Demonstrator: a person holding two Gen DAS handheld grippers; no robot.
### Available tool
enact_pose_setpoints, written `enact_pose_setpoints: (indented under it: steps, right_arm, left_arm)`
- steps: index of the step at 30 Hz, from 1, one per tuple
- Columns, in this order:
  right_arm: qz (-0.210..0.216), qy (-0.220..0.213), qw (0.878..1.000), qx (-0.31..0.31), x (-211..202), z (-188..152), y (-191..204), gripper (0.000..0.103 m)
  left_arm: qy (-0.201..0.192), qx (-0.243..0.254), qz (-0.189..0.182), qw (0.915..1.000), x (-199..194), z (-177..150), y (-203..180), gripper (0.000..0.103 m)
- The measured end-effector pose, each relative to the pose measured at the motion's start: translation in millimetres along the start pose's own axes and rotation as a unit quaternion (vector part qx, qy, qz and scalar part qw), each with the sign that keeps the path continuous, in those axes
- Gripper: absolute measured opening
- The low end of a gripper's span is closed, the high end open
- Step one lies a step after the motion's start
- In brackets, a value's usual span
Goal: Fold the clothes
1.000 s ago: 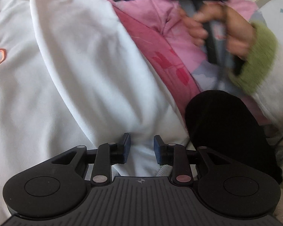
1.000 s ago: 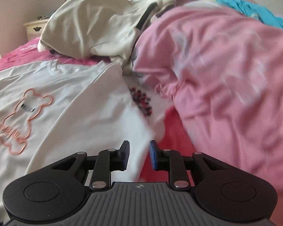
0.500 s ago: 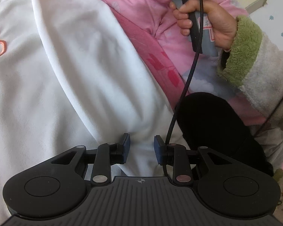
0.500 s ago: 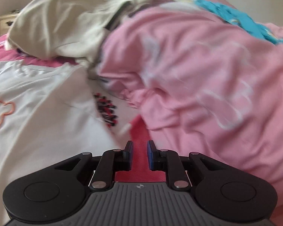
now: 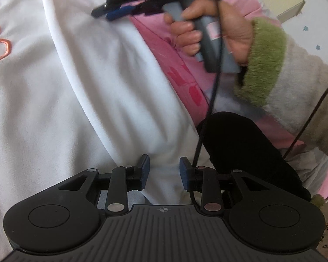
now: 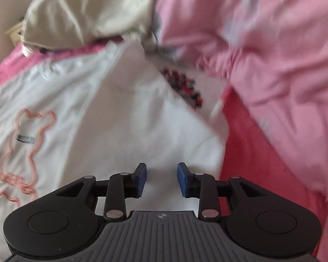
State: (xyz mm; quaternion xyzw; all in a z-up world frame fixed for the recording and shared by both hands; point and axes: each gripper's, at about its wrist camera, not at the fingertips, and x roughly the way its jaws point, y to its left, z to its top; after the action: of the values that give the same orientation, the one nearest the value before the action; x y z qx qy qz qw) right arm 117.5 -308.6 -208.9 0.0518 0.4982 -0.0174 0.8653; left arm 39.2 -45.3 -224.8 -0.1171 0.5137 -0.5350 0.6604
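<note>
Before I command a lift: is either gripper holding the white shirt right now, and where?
Nothing is held. The left gripper and right gripper are both open, hovering over the white shirt with no fabric pinched between the pads.

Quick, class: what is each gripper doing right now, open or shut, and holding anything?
Left gripper: open, holding nothing, white T-shirt fabric between its fingers.
Right gripper: open, holding nothing, over the same shirt.

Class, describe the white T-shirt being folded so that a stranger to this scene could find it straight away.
Start from the bed, covered in deep pink, with a big rumpled pink blanket on the right. The white T-shirt lies spread beside that blanket, in front of a cream bundle of clothes. Unlike its neighbours, it carries an orange outline of a bear.
</note>
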Motion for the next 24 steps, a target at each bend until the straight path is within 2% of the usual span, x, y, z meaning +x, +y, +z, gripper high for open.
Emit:
enact_pose_setpoints:
  steps: [1,2,4,6,9,11,12,14,17,21,24]
  right_arm:
    - [-0.001,-0.002,1.000,0.012,0,0,-4,0.009]
    - [-0.001,-0.005,1.000,0.027,-4,0,-8,0.000]
    - [-0.007,-0.013,0.998,0.056,-15,-2,-20,0.000]
    - [-0.040,-0.021,0.997,0.057,-25,-5,-28,0.000]
    - [-0.120,-0.034,0.992,0.034,-39,-10,-34,0.000]
    - [-0.189,-0.046,0.981,0.005,-46,-12,-31,0.000]
    - [-0.193,-0.058,0.979,-0.008,-48,-10,-28,0.000]
    - [-0.172,-0.087,0.981,-0.031,-51,-4,-18,0.001]
    - [-0.104,-0.122,0.985,-0.062,-43,19,9,0.001]
    - [-0.019,-0.136,0.987,-0.087,-3,65,41,0.002]
    - [-0.002,-0.137,0.984,-0.110,31,94,59,0.003]
  left_arm:
    - [0.000,0.000,-0.001,1.0000,1,0,0,0.030]
    - [0.000,-0.001,-0.001,1.0000,2,0,0,0.030]
    - [0.000,-0.001,-0.003,1.0000,4,0,0,0.030]
    - [-0.001,-0.002,-0.004,1.0000,6,0,0,0.030]
    - [-0.001,-0.002,-0.005,1.0000,9,0,0,0.030]
    - [-0.001,0.000,-0.004,1.0000,9,0,-1,0.030]
    - [-0.001,0.001,-0.004,1.0000,8,0,-1,0.030]
    - [-0.001,0.001,-0.003,1.0000,9,0,-1,0.030]
    - [0.001,0.000,-0.001,1.0000,9,-1,-2,0.030]
    - [0.002,-0.002,0.004,1.0000,12,0,-6,0.030]
    - [0.001,0.005,0.009,0.9999,13,-1,-11,0.030]
